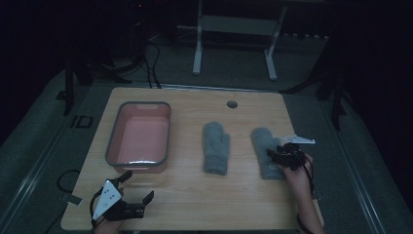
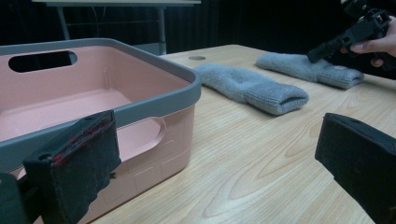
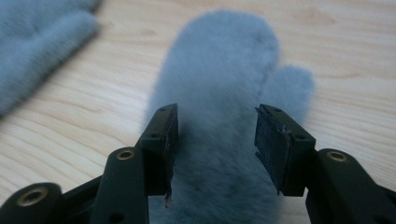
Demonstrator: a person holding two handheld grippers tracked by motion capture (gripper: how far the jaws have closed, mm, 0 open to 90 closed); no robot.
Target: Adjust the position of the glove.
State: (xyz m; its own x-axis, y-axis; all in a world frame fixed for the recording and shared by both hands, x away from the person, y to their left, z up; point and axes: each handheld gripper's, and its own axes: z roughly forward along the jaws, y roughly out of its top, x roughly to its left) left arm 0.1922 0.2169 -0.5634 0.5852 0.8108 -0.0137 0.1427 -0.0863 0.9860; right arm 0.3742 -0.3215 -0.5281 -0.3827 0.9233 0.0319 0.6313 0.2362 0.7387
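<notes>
Grey mitten (image 3: 219, 93) lies lengthwise — fingertip end away, seemingly — right tongs (image 3: 215, 135) half-open, empty; left tongs (image 2: 219, 168) wide.

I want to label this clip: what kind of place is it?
Probably a dim lab or recording room. A wooden table holds a pink bin and two grey mittens, cables run on the floor, and a metal frame stands behind.

Fuzzy knit mittens (image 1: 267, 152); matt wood-grain table (image 1: 195, 195); smooth plastic tub (image 1: 113, 141).
</notes>
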